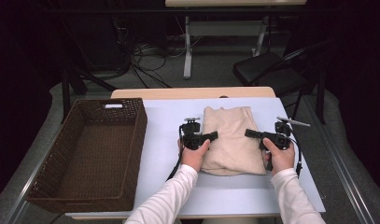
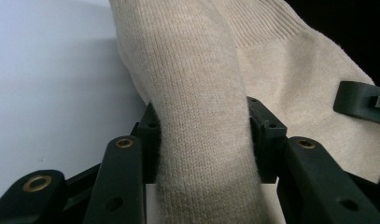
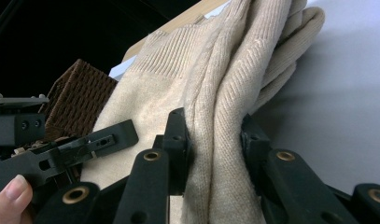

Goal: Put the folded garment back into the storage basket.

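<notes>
You had the folded beige knit sweater point(image 1: 233, 140) clamped by both the left gripper point(image 1: 212, 136) and right gripper point(image 1: 249, 133), but the brown wicker basket point(image 1: 92, 154) beyond your left gripper stayed unfilled.

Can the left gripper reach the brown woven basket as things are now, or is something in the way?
Probably yes: the pale tabletop between the left gripper and the brown woven basket lies bare. But its jaws are clamped on the folded beige knitted sweater, so that would come along.

I found no text, label, brand, number or sign that I could read anywhere in these views.
</notes>
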Action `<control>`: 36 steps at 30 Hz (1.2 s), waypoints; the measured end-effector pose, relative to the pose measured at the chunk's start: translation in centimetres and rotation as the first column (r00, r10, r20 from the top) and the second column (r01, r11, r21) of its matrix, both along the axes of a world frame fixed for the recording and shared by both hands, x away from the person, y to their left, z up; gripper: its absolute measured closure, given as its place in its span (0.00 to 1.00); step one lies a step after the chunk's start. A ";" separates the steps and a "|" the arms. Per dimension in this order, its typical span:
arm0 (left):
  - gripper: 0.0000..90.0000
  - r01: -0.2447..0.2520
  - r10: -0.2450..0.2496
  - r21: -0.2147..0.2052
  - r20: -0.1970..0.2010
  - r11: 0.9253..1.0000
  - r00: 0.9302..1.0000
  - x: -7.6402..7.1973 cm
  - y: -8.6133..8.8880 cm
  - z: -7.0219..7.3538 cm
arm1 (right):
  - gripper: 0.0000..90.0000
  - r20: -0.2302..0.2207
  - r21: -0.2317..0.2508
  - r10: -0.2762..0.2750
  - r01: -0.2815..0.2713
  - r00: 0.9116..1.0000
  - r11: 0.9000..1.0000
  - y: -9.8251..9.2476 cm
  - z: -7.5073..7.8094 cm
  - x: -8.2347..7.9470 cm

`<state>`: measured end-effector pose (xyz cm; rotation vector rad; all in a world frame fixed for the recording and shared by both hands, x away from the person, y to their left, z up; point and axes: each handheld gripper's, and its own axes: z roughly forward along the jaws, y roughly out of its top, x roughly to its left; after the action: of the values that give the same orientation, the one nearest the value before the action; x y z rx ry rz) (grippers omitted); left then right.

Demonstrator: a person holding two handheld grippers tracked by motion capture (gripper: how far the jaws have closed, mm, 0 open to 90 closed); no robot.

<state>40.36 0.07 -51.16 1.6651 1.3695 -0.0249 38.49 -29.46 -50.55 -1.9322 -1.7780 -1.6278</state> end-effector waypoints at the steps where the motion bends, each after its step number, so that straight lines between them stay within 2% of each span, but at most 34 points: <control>1: 0.64 0.000 0.000 0.001 0.001 1.000 1.000 0.0 0.0 0.1 | 0.78 0.001 0.001 0.002 -0.002 1.000 1.000 0.1 0.1 0.0; 8: 0.64 -0.001 0.001 0.005 0.003 1.000 1.000 -0.2 0.3 0.5 | 0.78 0.010 -0.002 0.008 -0.008 1.000 1.000 0.5 0.6 -0.2; 12: 0.64 0.000 0.000 0.006 0.004 1.000 1.000 -0.2 0.6 0.7 | 0.78 0.004 0.040 -0.002 0.002 1.000 0.999 0.7 0.8 -0.1; 14: 0.64 -0.001 0.001 0.000 0.006 1.000 1.000 -0.1 0.8 1.0 | 0.78 -0.001 0.031 0.002 -0.002 1.000 1.000 0.9 1.0 -0.1; 21: 0.64 0.000 0.000 -0.007 0.021 1.000 1.000 0.2 1.6 2.1 | 0.78 0.042 0.013 0.000 -0.001 0.999 1.000 1.7 2.2 0.0; 26: 0.64 0.001 -0.001 -0.009 0.023 1.000 1.000 0.6 2.1 2.9 | 0.78 0.041 -0.021 0.011 -0.010 0.999 1.000 2.4 3.3 0.3; 36: 0.64 -0.006 0.006 -0.031 0.013 0.999 1.000 1.4 2.7 4.7 | 0.79 0.038 -0.025 0.018 -0.017 0.999 1.000 2.9 5.6 1.4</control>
<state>41.75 2.80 -46.46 1.6325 1.3581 -0.0316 39.89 -26.53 -44.99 -1.9022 -1.8330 -1.6561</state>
